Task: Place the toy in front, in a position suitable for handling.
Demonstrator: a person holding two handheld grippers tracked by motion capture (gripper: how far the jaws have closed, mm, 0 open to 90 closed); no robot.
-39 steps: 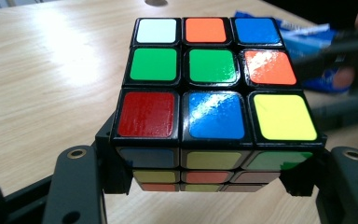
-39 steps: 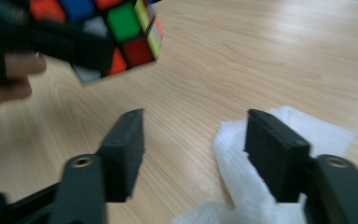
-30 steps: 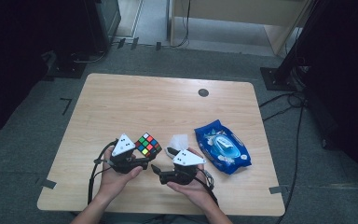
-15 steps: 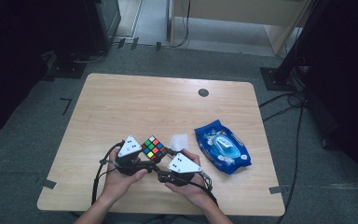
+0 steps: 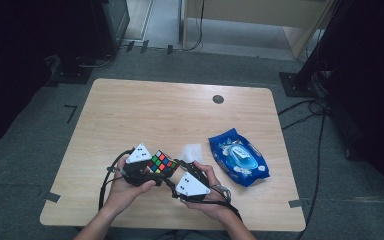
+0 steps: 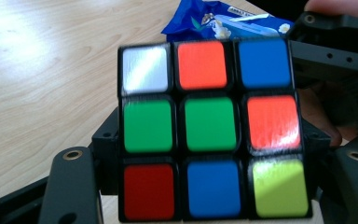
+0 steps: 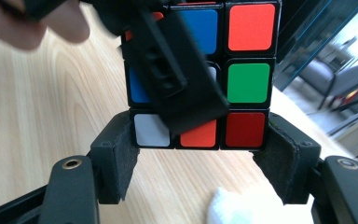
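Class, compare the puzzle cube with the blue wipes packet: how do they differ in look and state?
The puzzle cube is a rigid block of many-coloured squares; the blue wipes packet is a soft pouch, mostly one colour. The cube is held up between the left gripper and right gripper; the packet lies untouched on the table.

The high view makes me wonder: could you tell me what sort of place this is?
Probably a lab or workshop set up for recording. A plain wooden table stands on grey carpet, with loose cables across the floor and dark equipment stands around it.
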